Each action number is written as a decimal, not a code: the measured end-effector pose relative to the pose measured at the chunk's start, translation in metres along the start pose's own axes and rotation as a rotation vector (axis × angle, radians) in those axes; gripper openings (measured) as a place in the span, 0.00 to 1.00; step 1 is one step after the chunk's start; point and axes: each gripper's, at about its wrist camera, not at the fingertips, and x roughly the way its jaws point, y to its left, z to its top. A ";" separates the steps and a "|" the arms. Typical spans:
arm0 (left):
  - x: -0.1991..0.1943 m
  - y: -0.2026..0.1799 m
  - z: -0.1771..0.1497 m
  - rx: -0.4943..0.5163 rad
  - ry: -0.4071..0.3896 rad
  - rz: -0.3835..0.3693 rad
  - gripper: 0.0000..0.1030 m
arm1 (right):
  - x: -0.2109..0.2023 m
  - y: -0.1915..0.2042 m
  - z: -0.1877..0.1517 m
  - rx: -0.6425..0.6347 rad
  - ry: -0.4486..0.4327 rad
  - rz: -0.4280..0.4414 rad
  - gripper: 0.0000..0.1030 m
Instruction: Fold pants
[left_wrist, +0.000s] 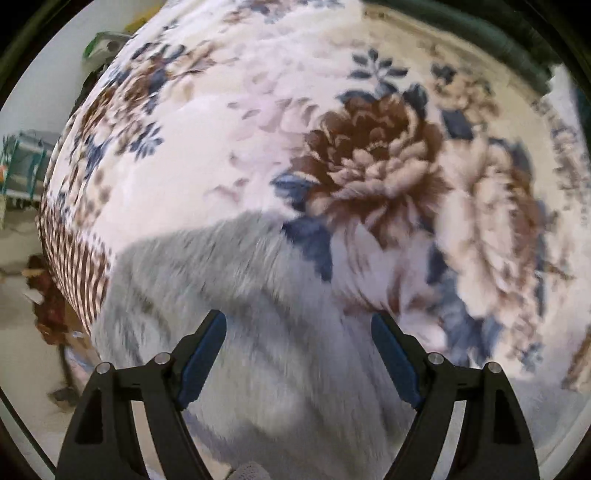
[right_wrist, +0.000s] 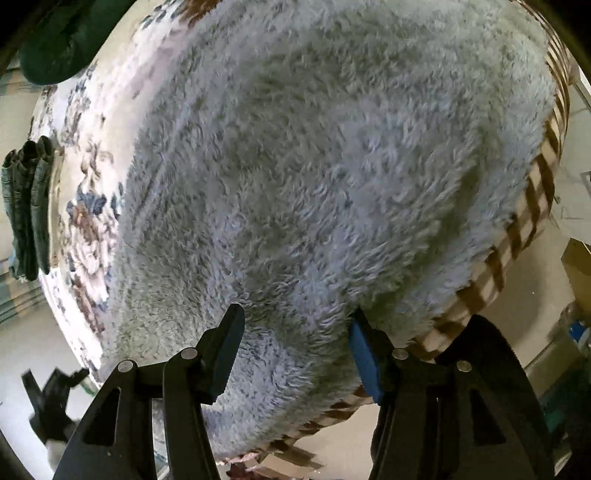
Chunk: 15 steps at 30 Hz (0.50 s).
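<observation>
Grey fleecy pants (right_wrist: 314, 166) lie spread on a floral blanket (left_wrist: 221, 147) that covers a bed. In the right wrist view they fill most of the picture. My right gripper (right_wrist: 295, 312) points down over them with its jaws apart, the fleece just under the blue pads and not pinched. In the left wrist view an edge of the pants (left_wrist: 221, 277) lies at the lower left on the blanket. My left gripper (left_wrist: 297, 315) hangs wide open above that edge, holding nothing. This view is blurred by motion.
The blanket's brown striped border (right_wrist: 517, 236) marks the bed edge, with pale floor beyond. A dark green cloth (right_wrist: 55, 44) lies at the far end of the bed. Folded dark jeans (right_wrist: 26, 206) rest at the left side. Boxes and clutter (right_wrist: 576, 258) stand on the floor.
</observation>
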 end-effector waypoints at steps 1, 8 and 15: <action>0.013 -0.005 0.006 0.020 0.014 0.036 0.78 | 0.002 0.000 -0.002 0.010 0.001 -0.001 0.57; 0.021 0.026 -0.002 0.015 -0.050 -0.038 0.11 | 0.008 0.004 -0.009 0.017 0.004 -0.032 0.57; -0.033 0.152 -0.070 -0.192 -0.183 -0.152 0.09 | 0.002 0.012 -0.022 -0.057 0.019 -0.084 0.57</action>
